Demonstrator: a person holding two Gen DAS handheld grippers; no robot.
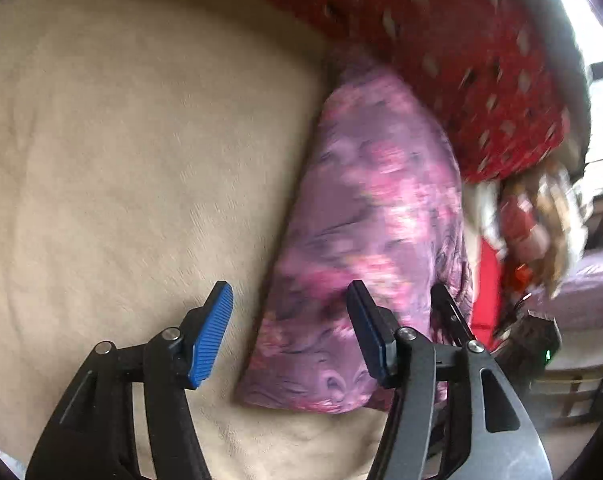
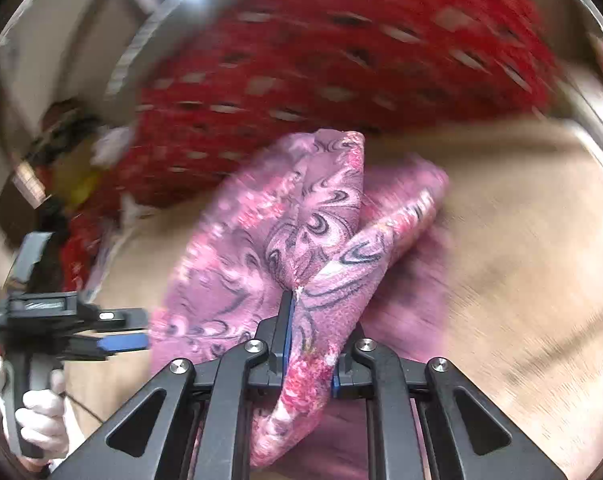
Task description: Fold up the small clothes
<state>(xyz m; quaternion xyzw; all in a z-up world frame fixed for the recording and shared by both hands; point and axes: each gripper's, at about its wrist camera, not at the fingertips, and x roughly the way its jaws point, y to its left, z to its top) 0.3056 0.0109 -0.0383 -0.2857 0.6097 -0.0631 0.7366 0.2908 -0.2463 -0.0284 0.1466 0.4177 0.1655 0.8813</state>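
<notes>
Red quilt (image 1: 441, 60) crowding a purple cloth (image 1: 365, 240) on a beige blanket (image 1: 121, 140).
Right gripper (image 2: 301, 320) is clenching the cloth's fold; left gripper (image 1: 289, 332) is hanging released.

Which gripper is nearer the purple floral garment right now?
Right. The right gripper is clamped on a fold of the purple floral garment. The left gripper is open beside its edge on the beige blanket, gripping nothing.

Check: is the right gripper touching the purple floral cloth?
Touching. The right wrist view shows the right gripper shut on a bunched fold of the purple floral cloth, which runs between its fingers and drapes below them.
</notes>
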